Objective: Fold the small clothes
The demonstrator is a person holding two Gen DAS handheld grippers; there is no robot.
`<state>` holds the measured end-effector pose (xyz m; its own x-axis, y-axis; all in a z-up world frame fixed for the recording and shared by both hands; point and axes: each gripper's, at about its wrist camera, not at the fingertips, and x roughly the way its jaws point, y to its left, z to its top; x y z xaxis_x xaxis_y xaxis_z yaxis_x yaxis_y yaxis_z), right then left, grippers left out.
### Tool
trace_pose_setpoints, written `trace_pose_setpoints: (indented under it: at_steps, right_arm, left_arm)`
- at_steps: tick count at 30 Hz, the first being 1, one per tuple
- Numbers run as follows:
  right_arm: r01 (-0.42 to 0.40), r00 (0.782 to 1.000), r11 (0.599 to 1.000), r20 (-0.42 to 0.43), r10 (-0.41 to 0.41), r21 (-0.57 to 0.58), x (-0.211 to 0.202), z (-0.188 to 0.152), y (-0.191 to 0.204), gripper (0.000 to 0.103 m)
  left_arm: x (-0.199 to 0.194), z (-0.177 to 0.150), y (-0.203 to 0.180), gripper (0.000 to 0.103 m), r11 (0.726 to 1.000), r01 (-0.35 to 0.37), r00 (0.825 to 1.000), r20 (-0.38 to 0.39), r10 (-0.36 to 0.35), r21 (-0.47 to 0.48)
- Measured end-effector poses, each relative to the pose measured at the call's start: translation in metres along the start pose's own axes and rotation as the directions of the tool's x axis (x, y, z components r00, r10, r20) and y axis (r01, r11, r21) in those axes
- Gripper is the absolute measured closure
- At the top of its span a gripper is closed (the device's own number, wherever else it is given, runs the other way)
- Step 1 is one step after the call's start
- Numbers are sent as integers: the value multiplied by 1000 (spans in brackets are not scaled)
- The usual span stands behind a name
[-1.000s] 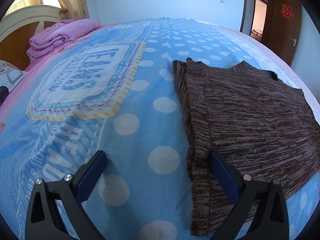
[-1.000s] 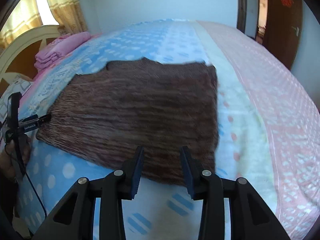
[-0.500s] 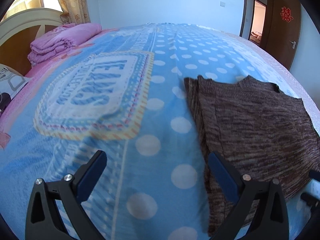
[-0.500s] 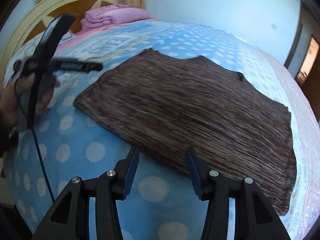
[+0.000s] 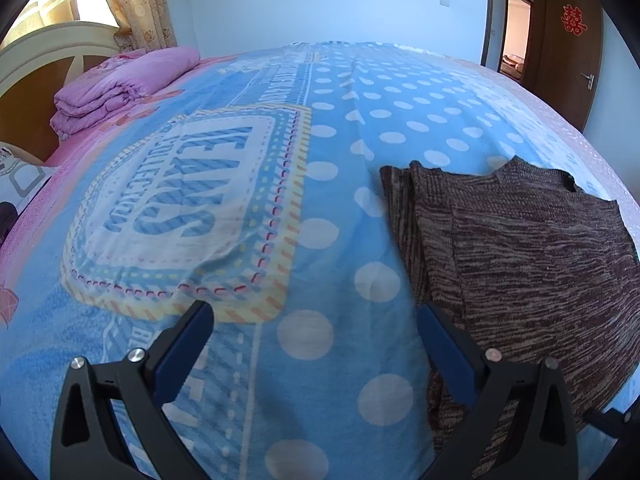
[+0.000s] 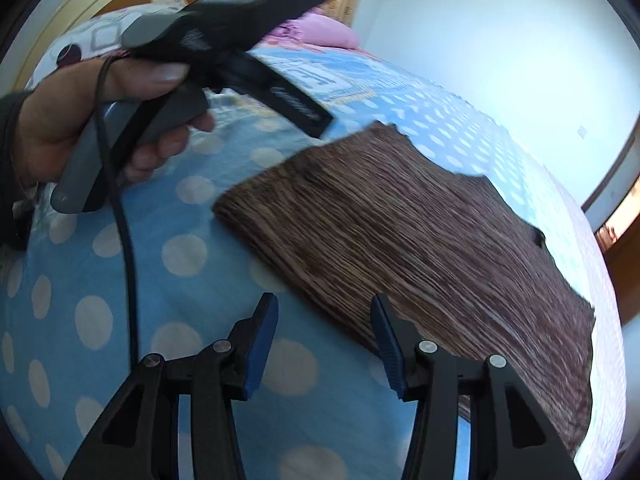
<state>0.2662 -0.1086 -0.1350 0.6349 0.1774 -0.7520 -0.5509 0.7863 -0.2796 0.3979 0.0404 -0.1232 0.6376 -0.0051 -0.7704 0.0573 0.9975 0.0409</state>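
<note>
Open-jawed over a flat brown knit, ready for the next fold.

Right gripper (image 6: 324, 342) parted and empty, near hem of the brown sweater (image 6: 420, 240) just beyond its right pad, likely lining up to pinch that edge. Left gripper (image 5: 316, 344) spread wide, empty, over the polka-dot blanket (image 5: 304, 240); sweater's side edge just beside its right finger.

Setting: bedroom in a private home. Evidence: large bed (image 5: 320, 240) covered by a blue polka-dot blanket (image 5: 380, 140) with a printed text panel; curved cream-and-wood headboard (image 5: 36, 64); folded pink quilt (image 5: 120, 84) and a patterned pillow (image 5: 20, 176) at the head end. Patterned curtains (image 5: 140, 4) hang at a sunlit window. Brown wooden door (image 5: 568, 44) carries a red paper ornament (image 5: 573, 20). Walls pale blue.
</note>
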Motion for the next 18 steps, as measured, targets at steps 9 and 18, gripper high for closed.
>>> trace_pose_setpoints:
  at_steps: [9, 18]
  right_arm:
    - [40, 999, 999, 25, -40, -29, 19, 18, 13, 54]
    - [67, 997, 997, 33, -66, -43, 30, 30, 18, 54]
  left_arm:
    - [3, 12, -4, 0, 1000, 2, 1000, 12, -2, 18]
    - [13, 25, -17, 0, 999, 37, 999, 11, -38, 25]
